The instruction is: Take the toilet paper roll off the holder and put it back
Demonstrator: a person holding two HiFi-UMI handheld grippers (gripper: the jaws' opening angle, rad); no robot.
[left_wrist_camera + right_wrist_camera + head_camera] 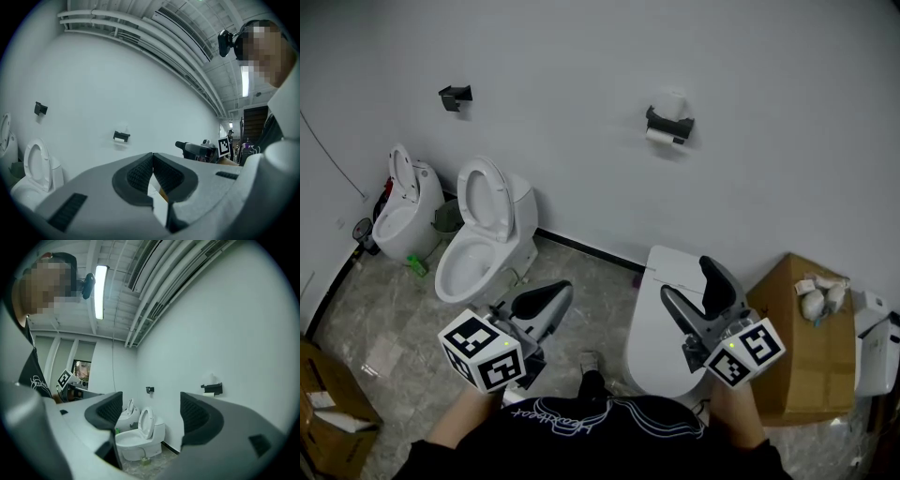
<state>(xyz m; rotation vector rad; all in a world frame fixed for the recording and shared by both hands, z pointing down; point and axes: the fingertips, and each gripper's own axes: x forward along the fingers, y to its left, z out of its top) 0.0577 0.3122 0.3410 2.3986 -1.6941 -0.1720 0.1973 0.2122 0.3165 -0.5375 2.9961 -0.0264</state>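
Person's black shirt (581, 427) at bottom edge. Left gripper (565, 287) tongs together at the tips, nothing pinched. Right gripper (686, 278) tongs wide apart, nothing between them, over a closed white toilet lid (652, 323). Both held level, aimed at the wall. Floor (581, 272) is grey marbled tile. Cardboard box (802, 342) right of the closed toilet, another box (323, 412) at near left. Further back, open toilet (483, 239), then a third toilet (403, 202) in the left corner, green bottle (416, 266) between them. Far: plain white wall (769, 112). Toilet paper roll (659, 136) sits in the black holder (670, 124) on that wall, well apart from both grippers. Second black bracket (456, 95) further left, bare.
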